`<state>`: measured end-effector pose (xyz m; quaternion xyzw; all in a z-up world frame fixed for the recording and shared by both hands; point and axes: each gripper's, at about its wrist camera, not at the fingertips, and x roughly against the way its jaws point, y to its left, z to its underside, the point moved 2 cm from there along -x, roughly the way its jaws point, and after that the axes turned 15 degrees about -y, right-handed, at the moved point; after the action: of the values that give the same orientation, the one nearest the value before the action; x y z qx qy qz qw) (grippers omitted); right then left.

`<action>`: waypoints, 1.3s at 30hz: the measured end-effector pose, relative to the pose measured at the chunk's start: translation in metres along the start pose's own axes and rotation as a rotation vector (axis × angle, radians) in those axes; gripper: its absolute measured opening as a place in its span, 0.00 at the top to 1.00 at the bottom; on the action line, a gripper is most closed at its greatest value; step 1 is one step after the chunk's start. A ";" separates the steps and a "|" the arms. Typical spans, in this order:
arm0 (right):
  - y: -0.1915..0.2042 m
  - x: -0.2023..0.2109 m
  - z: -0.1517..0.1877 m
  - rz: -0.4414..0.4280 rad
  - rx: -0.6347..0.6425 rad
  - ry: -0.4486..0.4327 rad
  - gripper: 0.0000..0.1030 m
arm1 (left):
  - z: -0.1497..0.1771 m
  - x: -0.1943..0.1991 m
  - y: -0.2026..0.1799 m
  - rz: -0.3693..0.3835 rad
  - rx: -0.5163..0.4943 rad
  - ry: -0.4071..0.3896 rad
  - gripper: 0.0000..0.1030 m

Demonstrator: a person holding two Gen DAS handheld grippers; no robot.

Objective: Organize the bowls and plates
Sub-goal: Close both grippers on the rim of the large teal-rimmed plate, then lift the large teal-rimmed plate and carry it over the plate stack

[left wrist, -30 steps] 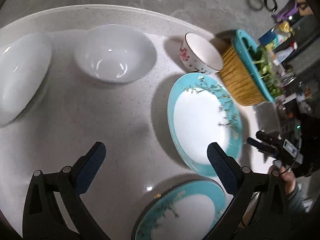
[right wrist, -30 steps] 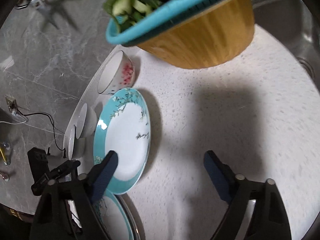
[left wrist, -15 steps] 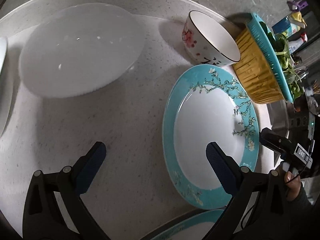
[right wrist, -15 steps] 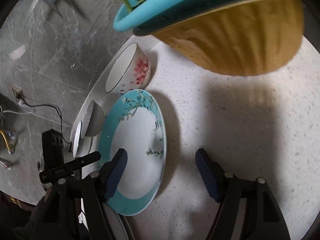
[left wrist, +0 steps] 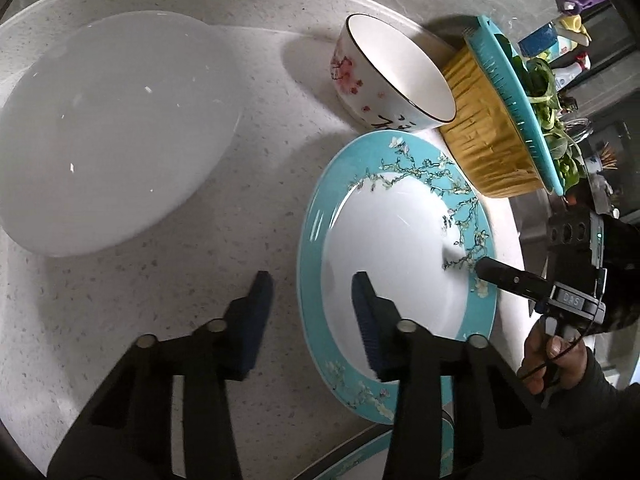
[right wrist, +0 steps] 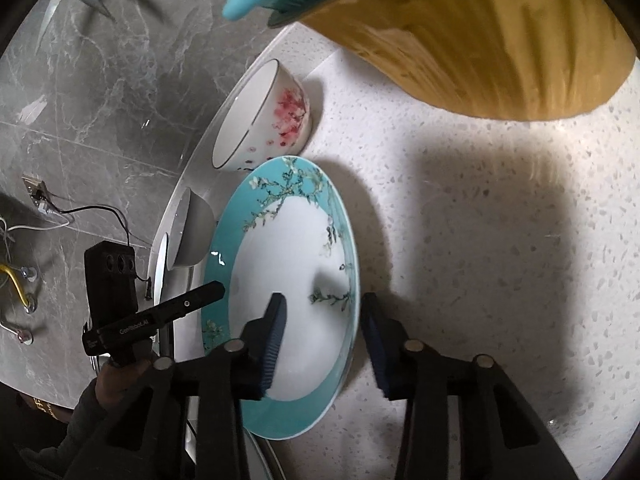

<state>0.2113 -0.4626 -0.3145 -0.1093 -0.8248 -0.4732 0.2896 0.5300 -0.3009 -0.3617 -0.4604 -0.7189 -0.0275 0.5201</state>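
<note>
Near the counter's (left wrist: pixel 132 312) left edge sits a big white bowl (left wrist: pixel 116 132), well clear of my tongs. My left gripper (left wrist: pixel 308 304) is closing astride the left rim of the teal-rimmed plate (left wrist: pixel 396 248), one pad outside on the counter, one over the white centre, not yet pinching. My right gripper (right wrist: pixel 322 332) is closing astride the opposite rim, likewise not clamped. Behind the plate, toward the counter's back edge, stands the blossom bowl (left wrist: pixel 384 72), with the yellow colander (left wrist: pixel 496 136) just beside it.
</note>
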 end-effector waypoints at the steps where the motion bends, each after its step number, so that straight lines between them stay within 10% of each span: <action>1: 0.000 -0.001 0.000 -0.001 -0.004 0.005 0.64 | 0.000 0.000 0.000 0.009 0.004 0.008 0.68; 11: -0.012 -0.004 -0.004 0.036 -0.074 0.052 0.93 | 0.003 -0.006 0.004 0.064 0.028 0.051 0.88; 39: -0.009 0.007 -0.010 0.041 -0.114 0.058 0.93 | 0.001 0.013 0.000 0.067 0.062 0.031 0.92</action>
<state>0.2052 -0.4770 -0.3133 -0.1287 -0.7855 -0.5163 0.3161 0.5286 -0.2928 -0.3522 -0.4674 -0.6955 0.0050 0.5457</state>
